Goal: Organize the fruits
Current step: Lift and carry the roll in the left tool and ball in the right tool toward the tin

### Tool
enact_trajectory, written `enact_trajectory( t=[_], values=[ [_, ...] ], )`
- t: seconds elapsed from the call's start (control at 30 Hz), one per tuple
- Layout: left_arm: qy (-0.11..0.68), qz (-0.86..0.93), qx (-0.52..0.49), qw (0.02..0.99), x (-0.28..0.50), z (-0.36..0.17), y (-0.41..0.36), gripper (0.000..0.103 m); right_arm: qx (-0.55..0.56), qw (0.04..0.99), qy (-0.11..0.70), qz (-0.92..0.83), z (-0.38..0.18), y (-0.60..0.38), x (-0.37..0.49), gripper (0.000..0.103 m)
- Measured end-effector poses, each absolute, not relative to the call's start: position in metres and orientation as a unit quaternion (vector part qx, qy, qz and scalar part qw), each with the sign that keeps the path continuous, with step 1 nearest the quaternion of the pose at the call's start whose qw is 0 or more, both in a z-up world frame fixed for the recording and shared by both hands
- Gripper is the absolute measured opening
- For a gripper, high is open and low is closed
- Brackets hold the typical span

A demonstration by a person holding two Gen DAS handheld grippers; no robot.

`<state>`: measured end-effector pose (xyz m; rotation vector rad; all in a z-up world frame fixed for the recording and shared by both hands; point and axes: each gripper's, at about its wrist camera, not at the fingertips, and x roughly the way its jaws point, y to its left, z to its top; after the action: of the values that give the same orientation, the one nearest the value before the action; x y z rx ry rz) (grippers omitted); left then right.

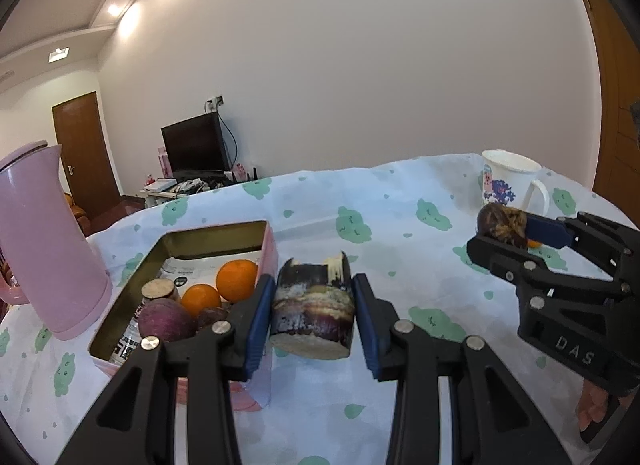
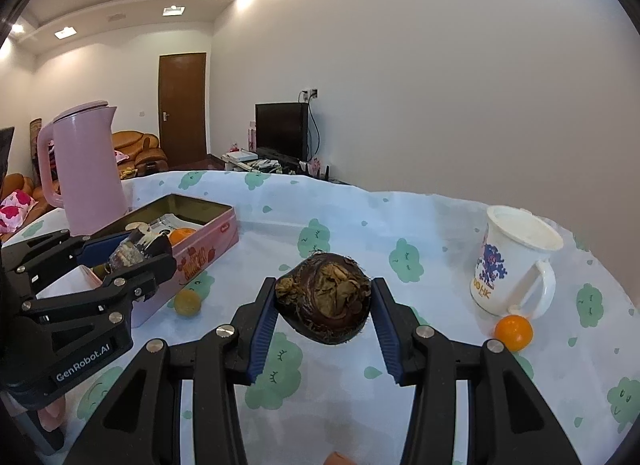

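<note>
Your left gripper is clamped on a stubby cut cylinder, dark purple skin with pale cut ends, pads pressed against its curved sides and the piece lifted just off the cloth beside the pink tin. It looks stiff and dense, likely with some weight for its size; the skin seems smooth, so I would keep the pads at mid-height on the sides, as they are, rather than near a cut end where it could pivot out. Your right gripper is closed around a round, dark brown root-like fruit with dry papery scales on top, held above the tablecloth near the middle of the table. That one seems firm but rough and flaky, so expect the loose husk to shed or slide; a grip across its widest part, which you have, looks the safest. Outward from the claws, the tin already holds two oranges, a purple bulb and a cut brown stub. A small yellowish fruit lies on the cloth just beside the tin's near wall, and a small orange one sits near the base of the white mug. The pink jug stands behind the tin.
</note>
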<state>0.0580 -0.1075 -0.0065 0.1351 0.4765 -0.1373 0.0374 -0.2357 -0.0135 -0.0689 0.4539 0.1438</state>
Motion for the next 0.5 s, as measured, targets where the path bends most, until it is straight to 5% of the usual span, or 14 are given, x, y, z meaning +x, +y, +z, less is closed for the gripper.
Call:
enact_trajectory(
  t=[0.5],
  values=[
    [0.198, -0.052, 0.056, 0.977, 0.049, 0.007, -0.094, 0.041, -0.058, 0.975, 0.194, 0.089, -0.008, -0.215, 0.030, 0.048]
  ],
)
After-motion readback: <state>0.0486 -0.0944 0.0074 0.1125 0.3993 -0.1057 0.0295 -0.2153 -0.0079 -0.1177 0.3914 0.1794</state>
